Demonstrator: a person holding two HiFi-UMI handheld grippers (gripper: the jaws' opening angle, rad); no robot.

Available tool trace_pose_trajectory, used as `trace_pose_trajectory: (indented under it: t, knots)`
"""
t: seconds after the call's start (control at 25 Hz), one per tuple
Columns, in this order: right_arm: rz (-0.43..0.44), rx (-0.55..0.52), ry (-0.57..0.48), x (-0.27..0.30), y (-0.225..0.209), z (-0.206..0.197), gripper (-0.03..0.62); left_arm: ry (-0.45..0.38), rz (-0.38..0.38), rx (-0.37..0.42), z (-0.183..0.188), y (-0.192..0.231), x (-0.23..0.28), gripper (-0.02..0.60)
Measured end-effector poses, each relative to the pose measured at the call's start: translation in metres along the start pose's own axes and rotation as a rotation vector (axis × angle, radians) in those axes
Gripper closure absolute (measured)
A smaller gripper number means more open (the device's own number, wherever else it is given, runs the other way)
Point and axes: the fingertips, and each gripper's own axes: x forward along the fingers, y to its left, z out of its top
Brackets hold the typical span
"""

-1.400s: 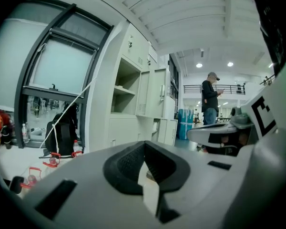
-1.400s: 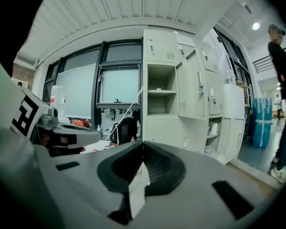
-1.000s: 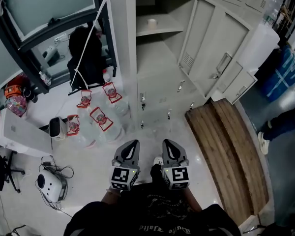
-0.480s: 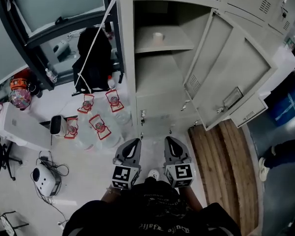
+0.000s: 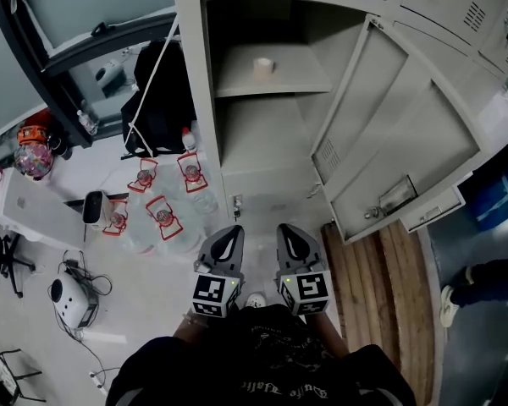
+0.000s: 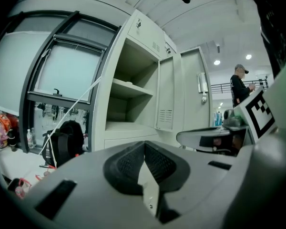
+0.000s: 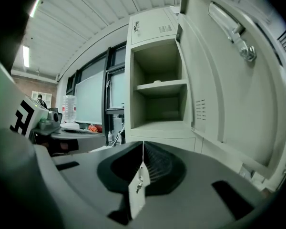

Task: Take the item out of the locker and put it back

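The locker (image 5: 205,74) stands wide open in front of the person, its door (image 5: 406,125) swung out toward 2 o'clock. Inside, 1 shelf (image 5: 300,81) splits the compartment into an upper and a lower space. The item (image 5: 263,68) sits on that shelf, up at 12 o'clock from the 2 grippers and well apart from both. It is a small, pale beige cylinder, short and squat like a little roll, standing upright near the middle of the shelf, with bare shelf on both sides of it. In the right gripper view it shows only as a low, light bump (image 7: 157,81) on the shelf's edge line; what it is exactly I cannot make out. The space under the shelf looks bare.

The left gripper (image 5: 227,242) and the right gripper (image 5: 289,238) are held side by side, close to the person's body, both aimed at the locker's base. The left gripper's jaws are clenched, the ribbed pads meeting at the tip with nothing between them. The right gripper's jaws are clenched the same way, nothing caught in them.

At 10 o'clock from the grippers, several clear water jugs (image 5: 163,218) with red handles crowd the floor beside the locker, and a black bag (image 5: 157,100) hangs above them by the window frame. At 3 o'clock, wooden boards (image 5: 381,311) lie on the floor under the open door.
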Motion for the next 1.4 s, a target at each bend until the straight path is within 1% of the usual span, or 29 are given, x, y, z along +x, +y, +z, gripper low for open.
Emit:
trace_pose_trajectory:
  t: [0.12, 0.24, 0.44, 0.64, 0.84, 0.92, 1.04, 1.08, 1.16, 1.32, 1.4]
  knots:
    - [0.005, 0.002, -0.017, 0.009, -0.005, 0.008, 0.589, -0.002, 0.008, 0.014, 0.007, 0.005, 0.011, 0.574]
    - [0.003, 0.015, -0.011, 0.017, -0.009, 0.007, 0.588, 0.008, 0.010, 0.028, 0.012, 0.010, 0.023, 0.574]
    - [-0.001, 0.020, -0.023, 0.038, -0.014, 0.021, 0.588, 0.018, -0.007, 0.025, 0.020, 0.024, 0.044, 0.574]
    - [-0.030, 0.024, -0.028, 0.057, -0.019, 0.037, 0.588, 0.019, -0.007, 0.026, 0.032, 0.040, 0.059, 0.574]
    - [-0.052, 0.060, -0.088, 0.067, -0.028, 0.071, 0.588, 0.023, -0.009, 0.011, 0.033, 0.053, 0.070, 0.574]
    - [-0.058, 0.054, -0.111, 0.069, -0.032, 0.088, 0.588, 0.019, -0.007, 0.009, 0.036, 0.056, 0.074, 0.574]
    - [-0.046, 0.056, -0.164, 0.074, -0.036, 0.114, 0.583, 0.020, -0.007, 0.012, 0.036, 0.058, 0.079, 0.574]
    - [-0.035, 0.059, -0.174, 0.076, -0.037, 0.120, 0.562, 0.022, -0.006, 0.013, 0.036, 0.060, 0.080, 0.574]
    - [-0.019, 0.050, -0.178, 0.081, -0.038, 0.131, 0.463, 0.026, -0.004, 0.019, 0.035, 0.062, 0.081, 0.574]
    - [-0.015, 0.001, -0.168, 0.093, -0.039, 0.151, 0.461, 0.036, -0.008, 0.023, 0.039, 0.062, 0.082, 0.574]
    - [-0.010, -0.026, -0.169, 0.100, -0.040, 0.163, 0.450, 0.040, -0.003, 0.024, 0.042, 0.063, 0.083, 0.574]
